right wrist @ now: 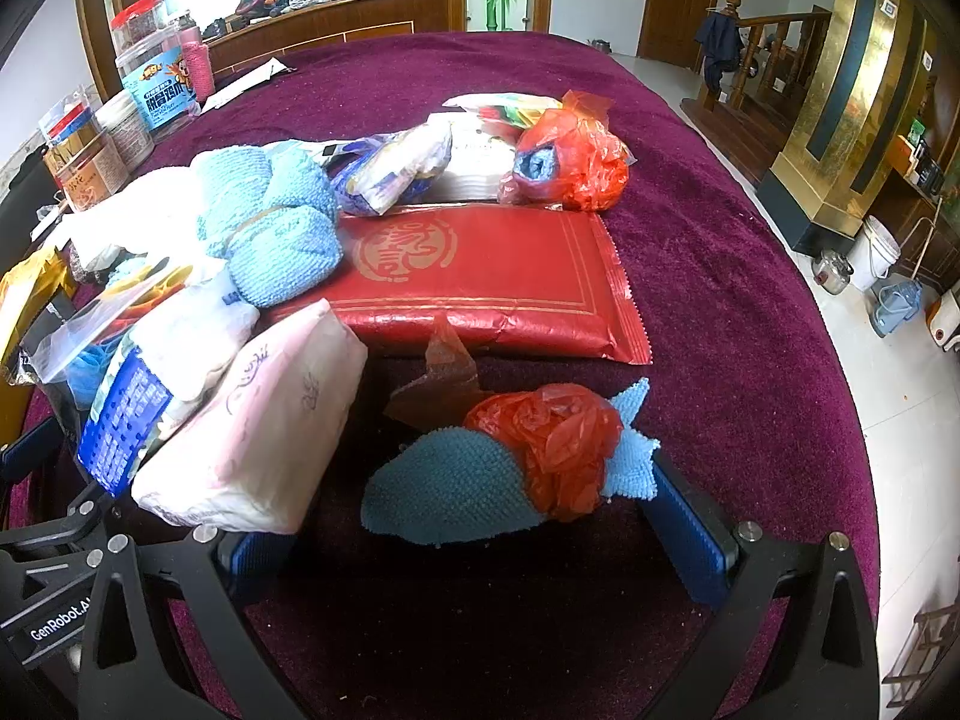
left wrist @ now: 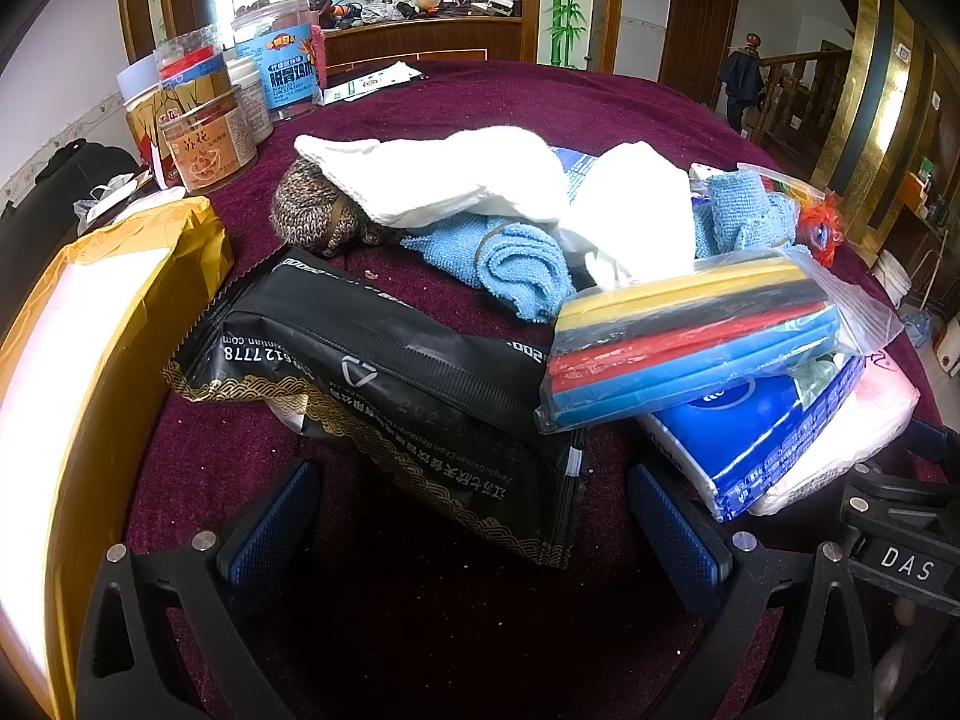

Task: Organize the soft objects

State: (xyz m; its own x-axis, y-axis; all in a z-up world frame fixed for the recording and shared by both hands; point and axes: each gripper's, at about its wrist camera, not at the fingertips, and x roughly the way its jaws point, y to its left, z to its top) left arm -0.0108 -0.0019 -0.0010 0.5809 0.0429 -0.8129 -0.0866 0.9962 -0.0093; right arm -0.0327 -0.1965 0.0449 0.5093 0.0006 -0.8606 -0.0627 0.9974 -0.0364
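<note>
My left gripper [left wrist: 474, 534] is open just above the maroon tablecloth [left wrist: 420, 630]. The near corner of a black wipes pack [left wrist: 390, 384] lies between its blue fingers [left wrist: 270, 534]. Behind the pack sit a zip bag of coloured strips [left wrist: 690, 342], a blue towel [left wrist: 516, 264], white cloths [left wrist: 450, 174] and a brown knitted bundle [left wrist: 312, 210]. My right gripper [right wrist: 480, 546] is open too. A blue cloth wrapped in a red plastic bag [right wrist: 480, 480] lies between its fingers, its tip touching the right pad [right wrist: 690, 528]. A pink tissue pack [right wrist: 258, 432] covers part of the left finger.
A red flat pack [right wrist: 480, 282], a tied blue towel roll [right wrist: 270, 228] and another red-bagged cloth [right wrist: 570, 162] lie further back. A blue tissue pack [left wrist: 750, 438] rests under the zip bag. Jars [left wrist: 210, 144] and a yellow package [left wrist: 120, 300] stand at the left edge.
</note>
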